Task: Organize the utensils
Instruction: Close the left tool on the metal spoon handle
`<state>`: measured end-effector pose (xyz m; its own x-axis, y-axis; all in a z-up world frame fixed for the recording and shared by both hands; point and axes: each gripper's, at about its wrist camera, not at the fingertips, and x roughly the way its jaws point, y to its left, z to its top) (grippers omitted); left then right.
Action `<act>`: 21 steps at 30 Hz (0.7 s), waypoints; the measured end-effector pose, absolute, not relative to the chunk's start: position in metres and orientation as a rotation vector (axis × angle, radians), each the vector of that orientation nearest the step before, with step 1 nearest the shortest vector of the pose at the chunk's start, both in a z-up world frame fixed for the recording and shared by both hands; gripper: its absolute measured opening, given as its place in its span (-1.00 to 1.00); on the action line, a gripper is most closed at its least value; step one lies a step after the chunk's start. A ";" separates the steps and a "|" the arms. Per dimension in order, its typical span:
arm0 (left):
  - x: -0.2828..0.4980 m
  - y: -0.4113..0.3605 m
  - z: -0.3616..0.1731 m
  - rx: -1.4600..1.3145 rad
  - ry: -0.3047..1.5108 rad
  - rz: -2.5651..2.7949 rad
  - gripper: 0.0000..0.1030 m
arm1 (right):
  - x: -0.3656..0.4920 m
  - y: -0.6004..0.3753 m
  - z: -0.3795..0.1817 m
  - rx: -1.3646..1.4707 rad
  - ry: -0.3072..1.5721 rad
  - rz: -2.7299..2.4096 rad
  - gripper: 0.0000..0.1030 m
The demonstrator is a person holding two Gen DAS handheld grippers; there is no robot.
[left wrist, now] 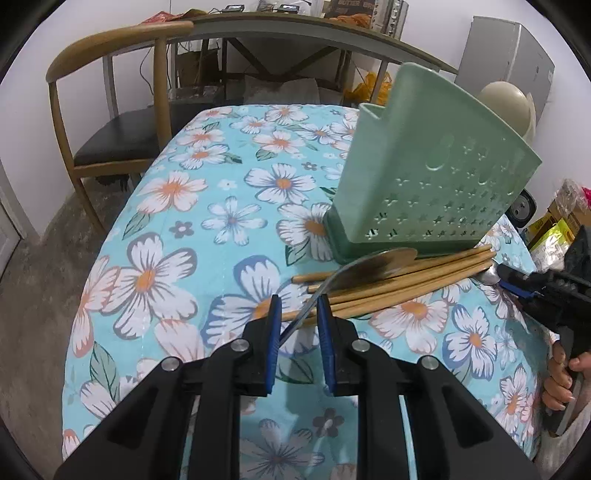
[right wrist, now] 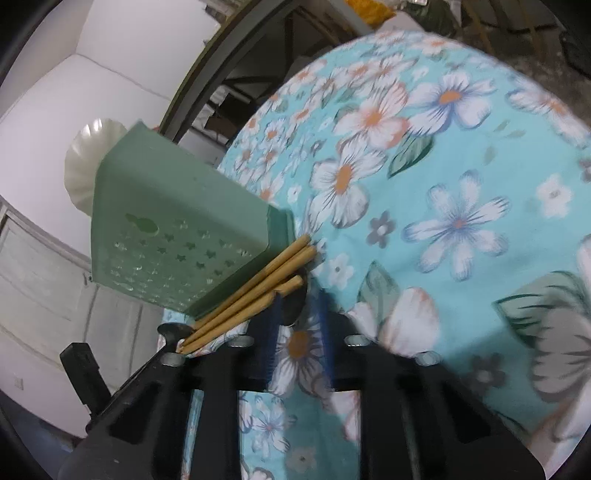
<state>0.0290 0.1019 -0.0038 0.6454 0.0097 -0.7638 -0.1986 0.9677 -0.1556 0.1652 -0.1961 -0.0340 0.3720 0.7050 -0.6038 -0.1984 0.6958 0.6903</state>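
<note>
A green perforated utensil holder [left wrist: 428, 184] stands on the floral tablecloth [left wrist: 184, 236]. Several wooden chopsticks [left wrist: 413, 280] lie in front of it, with a metal spoon [left wrist: 369, 266] on top. The spoon's handle runs back between the fingers of my left gripper [left wrist: 298, 306], which is open around it. My right gripper [left wrist: 517, 282] reaches in from the right near the chopstick ends. In the right wrist view my right gripper [right wrist: 297, 306] is open beside the chopsticks [right wrist: 258, 291], the holder [right wrist: 177, 236] and a dark spoon bowl [right wrist: 295, 306] between its fingers.
A wooden chair [left wrist: 110, 110] stands at the far left beyond the table. A desk [left wrist: 295, 33] is behind. A cream fan [left wrist: 509, 107] sits behind the holder. Boxes and bags [left wrist: 561, 221] lie at the right. The cloth's edge drops off nearby.
</note>
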 end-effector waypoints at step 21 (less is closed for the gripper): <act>0.028 0.094 0.009 -0.268 0.814 0.085 -0.63 | 0.139 -0.294 -0.018 0.681 0.963 0.434 -0.84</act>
